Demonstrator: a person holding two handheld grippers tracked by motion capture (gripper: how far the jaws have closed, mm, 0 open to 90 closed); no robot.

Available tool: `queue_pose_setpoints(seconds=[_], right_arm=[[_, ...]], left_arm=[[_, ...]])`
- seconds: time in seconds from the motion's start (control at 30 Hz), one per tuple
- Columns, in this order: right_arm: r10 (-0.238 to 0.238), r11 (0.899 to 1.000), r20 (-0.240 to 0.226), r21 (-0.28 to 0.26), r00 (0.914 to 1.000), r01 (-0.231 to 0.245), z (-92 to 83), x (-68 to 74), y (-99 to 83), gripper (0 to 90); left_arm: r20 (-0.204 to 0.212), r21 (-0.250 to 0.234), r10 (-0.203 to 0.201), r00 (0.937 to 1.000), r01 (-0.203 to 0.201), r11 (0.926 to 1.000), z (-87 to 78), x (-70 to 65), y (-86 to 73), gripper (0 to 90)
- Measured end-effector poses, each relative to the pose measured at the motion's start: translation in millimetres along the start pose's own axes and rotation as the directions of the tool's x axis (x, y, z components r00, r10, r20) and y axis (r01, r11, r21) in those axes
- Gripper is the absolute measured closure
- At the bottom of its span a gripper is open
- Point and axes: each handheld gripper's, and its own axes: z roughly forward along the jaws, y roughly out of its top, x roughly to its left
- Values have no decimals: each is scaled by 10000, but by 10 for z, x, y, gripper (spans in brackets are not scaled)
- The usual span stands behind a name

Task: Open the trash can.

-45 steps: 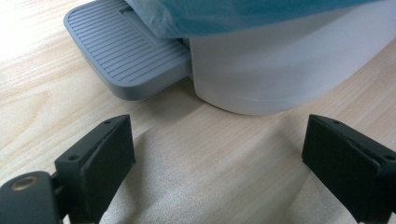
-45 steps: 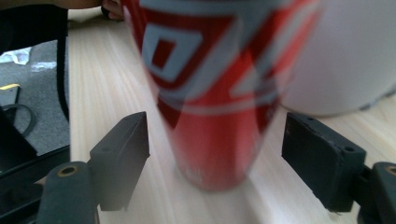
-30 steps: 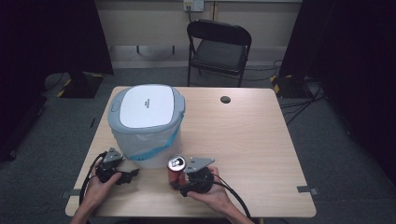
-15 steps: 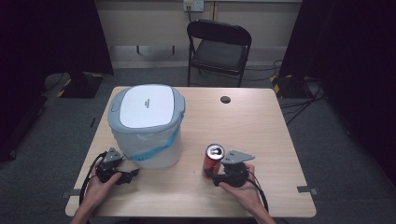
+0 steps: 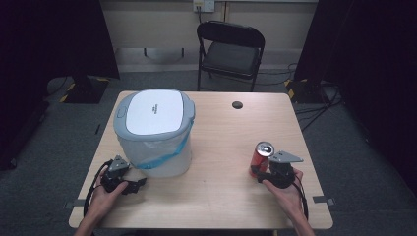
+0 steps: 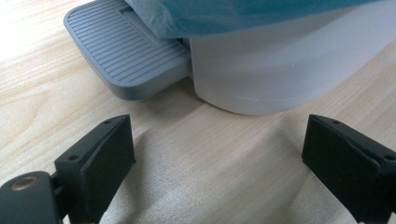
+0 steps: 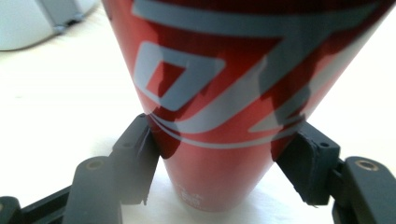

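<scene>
Right gripper view: fingers (image 7: 306, 168) press both sides of the red can (image 7: 224, 93).
Right gripper (image 5: 261, 174): holds the can (image 5: 259, 158) upright, near right of the worktop (image 5: 221, 147).
Left gripper (image 6: 219, 163): fingers wide, nothing between them, near the bin's grey pedal (image 6: 121, 51).
Bin (image 5: 155, 132): white, lid down, left on the worktop.

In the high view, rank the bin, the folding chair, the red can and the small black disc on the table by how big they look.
1. bin and folding chair: look about alike; the chair stands farther off, so I won't rank them.
2. red can, clamped in the right gripper.
3. small black disc.
</scene>
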Motion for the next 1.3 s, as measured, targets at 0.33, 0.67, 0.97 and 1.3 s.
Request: queue_pose_setpoints(seconds=[0.33, 0.67, 0.97, 1.3], right_arm=[[534, 9985, 672, 74, 9963, -541, 41, -223, -45, 336], [874, 9958, 687, 198, 9938, -890, 5, -239, -113, 211], [1082, 9929, 770, 404, 9911, -1115, -195, -137, -269, 218], [376, 9993, -109, 70, 9992, -375, -421, 252, -220, 365]], left_arm=[[-1, 2, 3, 10000, -3, 10000, 0, 0, 0, 87], [-31, 6, 36, 10000, -36, 10000, -1, 2, 1, 87], [-71, -44, -19, 10000, 19, 10000, -11, 9, -5, 113], [12, -29, -197, 9998, 197, 9998, -42, 31, -1, 171]])
